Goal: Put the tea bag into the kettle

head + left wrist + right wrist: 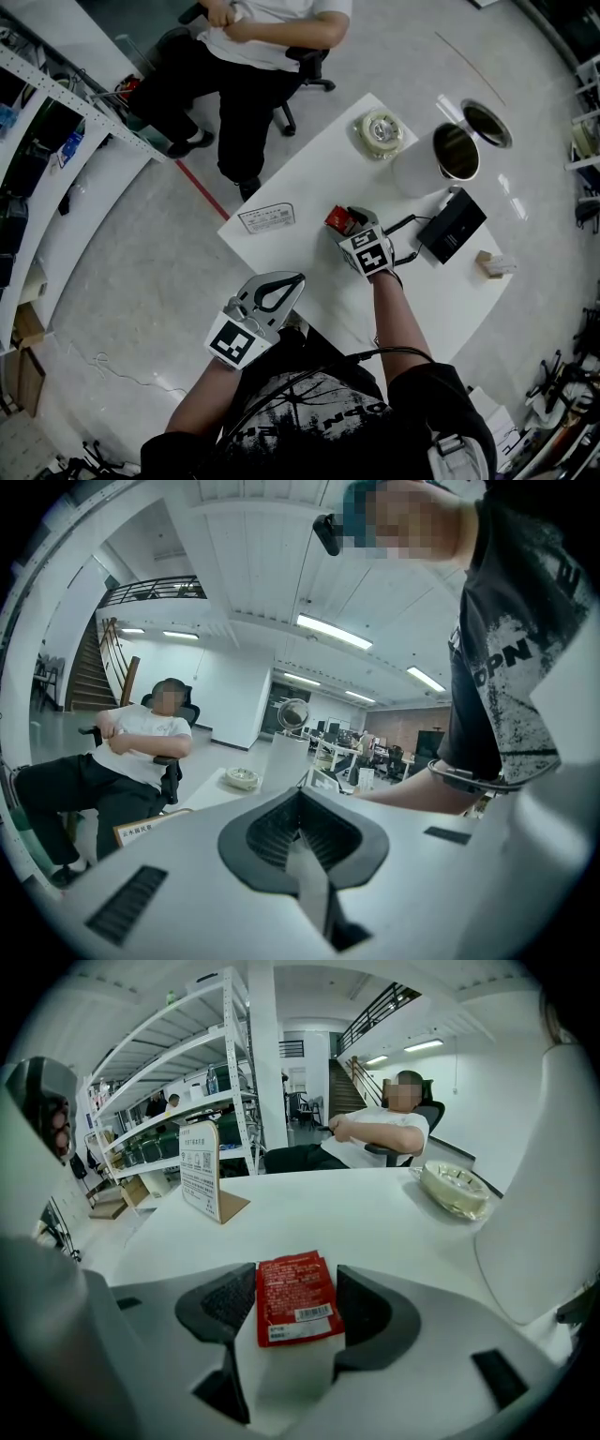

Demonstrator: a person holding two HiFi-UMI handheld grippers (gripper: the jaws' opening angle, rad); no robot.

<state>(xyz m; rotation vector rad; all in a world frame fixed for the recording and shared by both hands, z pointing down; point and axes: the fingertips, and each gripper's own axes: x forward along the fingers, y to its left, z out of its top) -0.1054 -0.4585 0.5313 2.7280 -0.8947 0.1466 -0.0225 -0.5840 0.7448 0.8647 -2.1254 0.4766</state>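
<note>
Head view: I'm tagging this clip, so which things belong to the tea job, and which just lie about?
Job: red tea bag, white kettle, right gripper astride the bag.
Lying about: sign card, round dish, black box, small block.

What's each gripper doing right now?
Left gripper: closed, empty.
Right gripper: open, jaws straddling the red tea bag lying on the table, not clamped on it.

White table (309, 187) with tea bag (336, 218), kettle (419, 174)
</note>
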